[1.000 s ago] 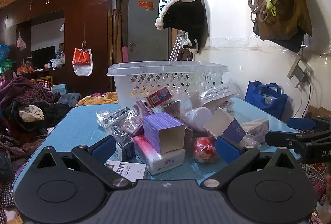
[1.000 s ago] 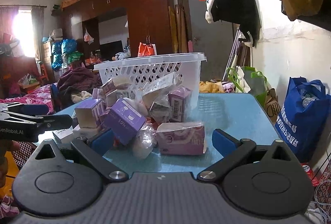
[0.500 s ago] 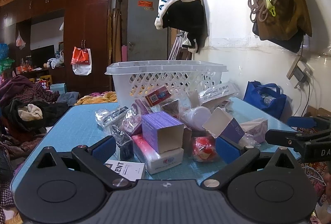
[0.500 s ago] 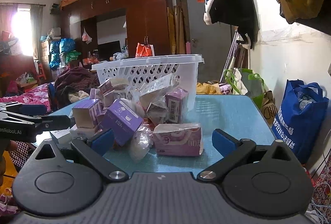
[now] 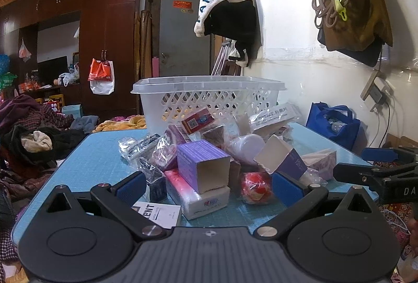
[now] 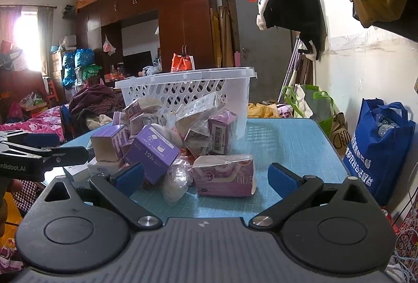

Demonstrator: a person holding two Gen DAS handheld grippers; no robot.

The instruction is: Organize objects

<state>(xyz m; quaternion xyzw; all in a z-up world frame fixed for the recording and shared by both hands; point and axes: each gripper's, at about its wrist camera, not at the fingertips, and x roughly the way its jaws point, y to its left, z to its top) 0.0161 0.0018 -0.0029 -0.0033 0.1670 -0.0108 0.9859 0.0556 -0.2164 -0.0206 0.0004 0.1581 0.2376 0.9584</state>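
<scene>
Your left gripper point(image 5: 207, 185) and right gripper point(image 6: 206, 177) both hover with jaws spread, gripping nothing. The heap of boxes and packets point(image 5: 209, 152) sits on the blue counter point(image 6: 287, 141), against the white basket point(image 5: 209, 97).

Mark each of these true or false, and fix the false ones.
1. Both grippers are open and hold nothing. True: the left gripper and the right gripper have their jaws spread.
2. The white basket lies tipped on its side. False: it stands upright behind the pile.
3. A red ball lies at the pile's near edge in the left wrist view. True.
4. The table is red. False: it is light blue.
5. The pink packet is inside the basket. False: it lies on the table.
</scene>
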